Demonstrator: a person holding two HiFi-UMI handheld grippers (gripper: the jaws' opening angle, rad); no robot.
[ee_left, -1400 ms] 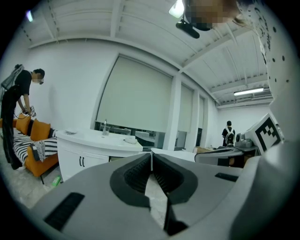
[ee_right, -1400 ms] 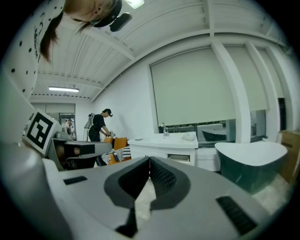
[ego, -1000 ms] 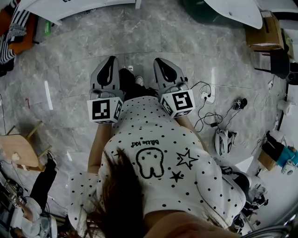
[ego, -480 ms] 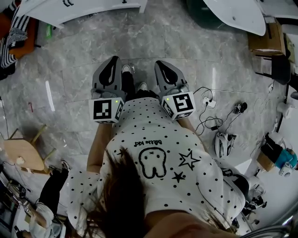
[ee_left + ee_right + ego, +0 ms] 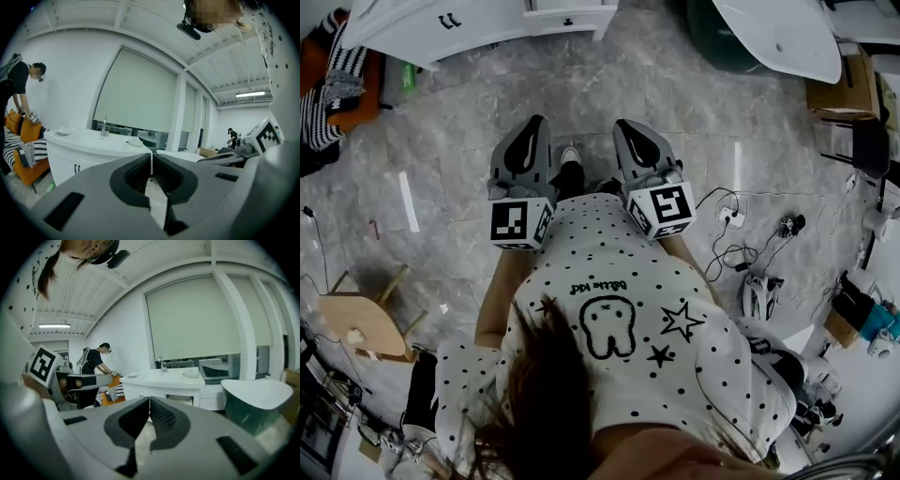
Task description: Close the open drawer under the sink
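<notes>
A person's dotted shirt (image 5: 628, 309) fills the foreground. Beyond it, the left gripper (image 5: 532, 127) and right gripper (image 5: 625, 129) point forward side by side over the marble floor (image 5: 675, 84), both closed and empty. Far ahead at 12 o'clock, the open drawer (image 5: 570, 17) juts from the white sink cabinet (image 5: 441, 23).

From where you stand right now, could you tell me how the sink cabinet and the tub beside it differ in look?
The sink cabinet is white all over, while the tub is dark green outside with a white rim. The sink cabinet has a flat top carrying a faucet and small items, while the tub is a rounded, open shell. Both stand on the grey stone floor.
</notes>
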